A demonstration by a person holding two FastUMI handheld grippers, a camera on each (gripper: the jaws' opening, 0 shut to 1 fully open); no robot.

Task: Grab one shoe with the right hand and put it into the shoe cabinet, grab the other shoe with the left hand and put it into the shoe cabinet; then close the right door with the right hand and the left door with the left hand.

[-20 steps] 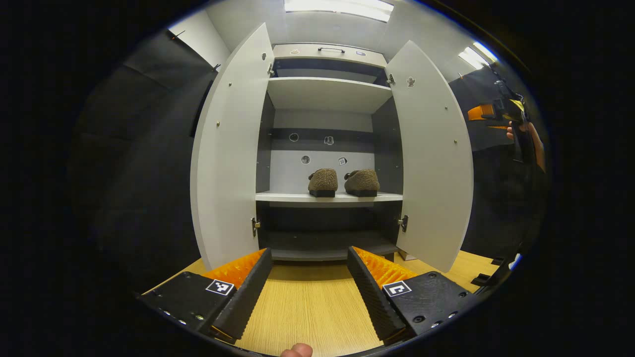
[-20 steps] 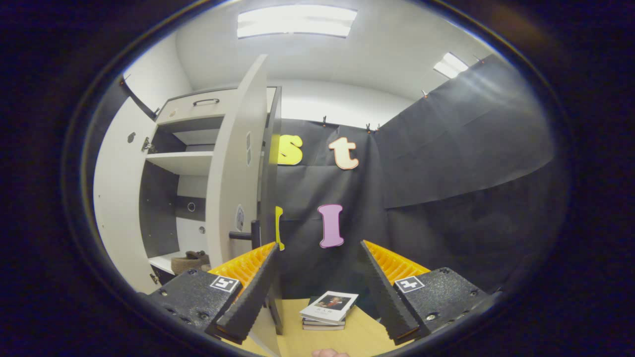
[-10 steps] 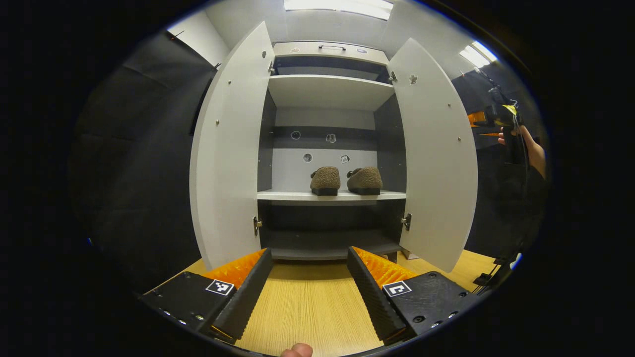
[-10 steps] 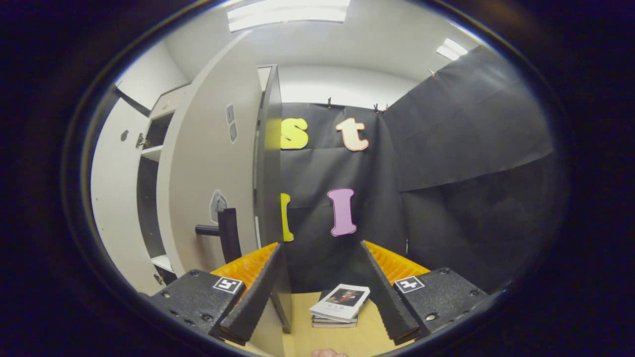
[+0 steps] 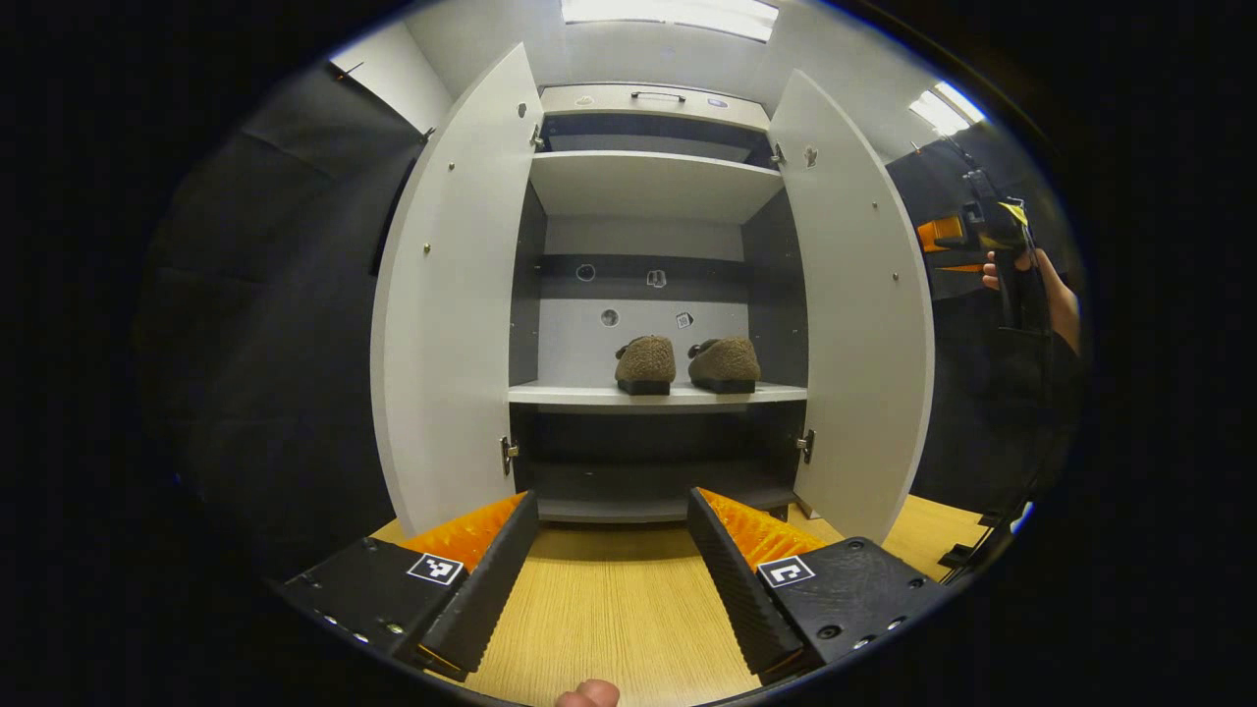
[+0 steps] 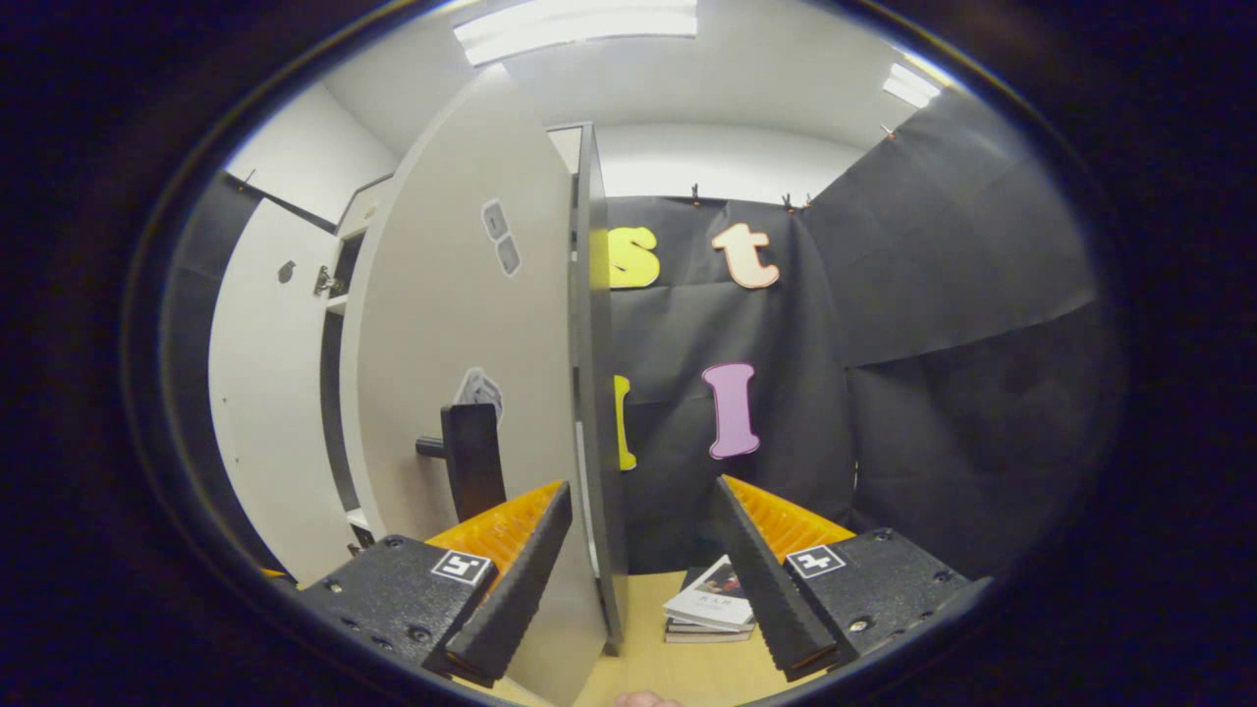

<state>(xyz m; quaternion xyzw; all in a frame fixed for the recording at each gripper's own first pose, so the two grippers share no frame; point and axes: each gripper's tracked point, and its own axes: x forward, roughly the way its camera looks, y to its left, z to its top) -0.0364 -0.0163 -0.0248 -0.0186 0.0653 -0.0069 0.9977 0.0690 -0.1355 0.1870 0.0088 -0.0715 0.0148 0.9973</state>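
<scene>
Cabinet stands open, both shoes side by side on its middle shelf, so closing is what remains. Right door is the step in hand, I judge: the right gripper, fingers spread wide and empty, sits just behind that door's outer face, near its handle. Best to press a finger flat on the panel and swing steadily, minding the books below. Left gripper waits wide open, empty, facing the left door.
</scene>
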